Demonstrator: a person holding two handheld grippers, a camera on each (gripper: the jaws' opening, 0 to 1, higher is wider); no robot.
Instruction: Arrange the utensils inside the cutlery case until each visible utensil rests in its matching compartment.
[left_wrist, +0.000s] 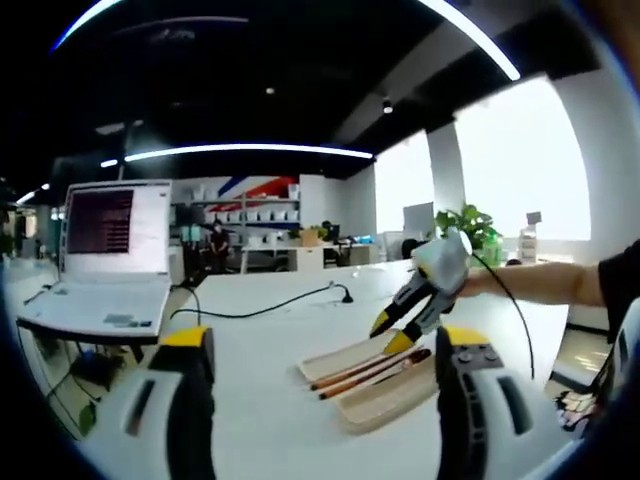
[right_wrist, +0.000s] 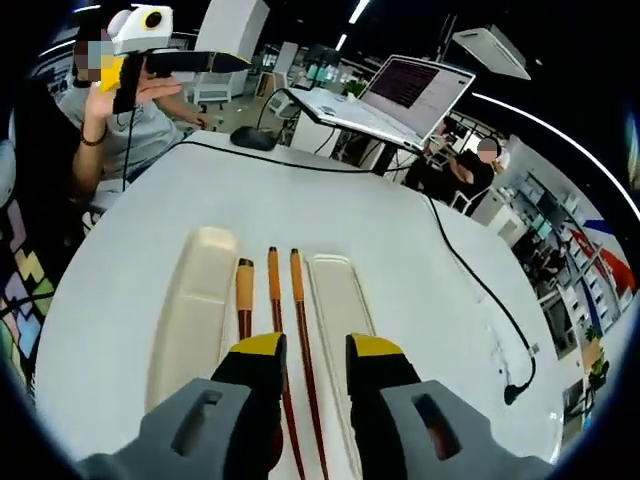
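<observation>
case (right_wrist: 335, 300): three utensils (right_wrist: 272, 290) inside | right hand-held gripper (right_wrist: 312, 365) agape; left hand-held gripper (left_wrist: 325, 375) agape

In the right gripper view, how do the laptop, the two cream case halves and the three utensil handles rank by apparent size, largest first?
1. The two case halves look largest and about alike.
2. The laptop looks smaller, but it sits farther away, so this is unsure.
3. The utensil handles look thinnest.

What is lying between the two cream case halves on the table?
Three brown-handled utensils lie side by side between the case halves. Their near ends are hidden behind the right gripper, so utensil types cannot be told.
</observation>
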